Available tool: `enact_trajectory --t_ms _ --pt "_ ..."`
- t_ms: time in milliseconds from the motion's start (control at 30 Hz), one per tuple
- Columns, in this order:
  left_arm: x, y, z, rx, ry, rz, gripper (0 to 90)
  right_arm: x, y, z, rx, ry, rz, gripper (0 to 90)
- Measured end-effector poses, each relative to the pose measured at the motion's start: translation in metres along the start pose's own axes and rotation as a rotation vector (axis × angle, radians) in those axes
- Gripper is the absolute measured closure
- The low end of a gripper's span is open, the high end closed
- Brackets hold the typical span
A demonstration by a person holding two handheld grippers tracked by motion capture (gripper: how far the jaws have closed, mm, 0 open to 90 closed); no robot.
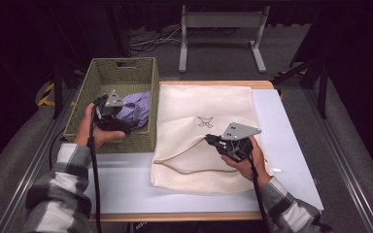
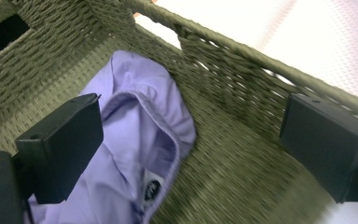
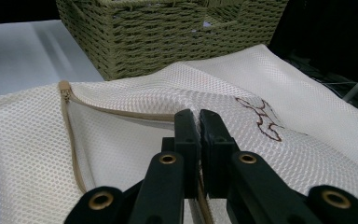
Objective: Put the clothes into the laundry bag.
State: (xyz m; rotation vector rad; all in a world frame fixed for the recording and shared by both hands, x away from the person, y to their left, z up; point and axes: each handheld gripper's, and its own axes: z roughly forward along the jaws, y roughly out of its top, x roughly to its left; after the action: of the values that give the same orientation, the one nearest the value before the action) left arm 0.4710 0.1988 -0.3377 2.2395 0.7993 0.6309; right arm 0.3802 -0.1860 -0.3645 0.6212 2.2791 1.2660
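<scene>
The woven basket (image 1: 108, 104) sits just left of the cream mesh laundry bag (image 1: 209, 141). Inside the basket lies a lilac garment (image 2: 140, 154) — the left gripper (image 2: 191, 135) hangs over it, jaws wide apart, holding nothing. The right gripper (image 3: 198, 126) is clamped on the bag's upper zipper edge (image 3: 121, 112), lifting it.

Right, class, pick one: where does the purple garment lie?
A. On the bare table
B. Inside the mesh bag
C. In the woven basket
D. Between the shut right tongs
C: the purple garment lies on the floor of the basket, with the open left tongs over it.
</scene>
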Motion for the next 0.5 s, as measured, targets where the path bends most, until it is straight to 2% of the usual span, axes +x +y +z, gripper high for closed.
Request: enact_trajectory --t_ms 67,133,233,333,400,467,500 --pt "0.008 0.006 0.01 0.01 -0.004 -0.02 6.5 0.0 0.0 0.0 0.0 0.005 0.003 86.8" --pt "0.013 0.01 0.017 0.032 0.008 -0.011 6.3 -0.001 -0.001 0.0 -0.001 0.009 0.005 86.8" --pt "0.024 0.015 0.025 0.046 0.018 -0.02 6.0 -0.001 -0.002 0.0 0.003 0.016 0.011 86.8" --pt "0.03 0.016 0.029 0.059 0.021 -0.029 5.8 -0.001 -0.002 0.0 0.005 0.018 0.012 86.8" --pt "0.035 0.014 0.035 0.081 0.041 -0.005 6.4 0.0 -0.002 0.0 0.011 0.02 0.006 86.8" --pt "0.04 0.011 0.042 0.111 0.012 -0.02 6.3 0.001 -0.003 -0.001 0.018 0.021 0.002 86.8" --pt "0.042 0.009 0.044 0.119 0.021 -0.022 6.1 0.002 -0.003 -0.001 0.021 0.02 0.0 86.8"
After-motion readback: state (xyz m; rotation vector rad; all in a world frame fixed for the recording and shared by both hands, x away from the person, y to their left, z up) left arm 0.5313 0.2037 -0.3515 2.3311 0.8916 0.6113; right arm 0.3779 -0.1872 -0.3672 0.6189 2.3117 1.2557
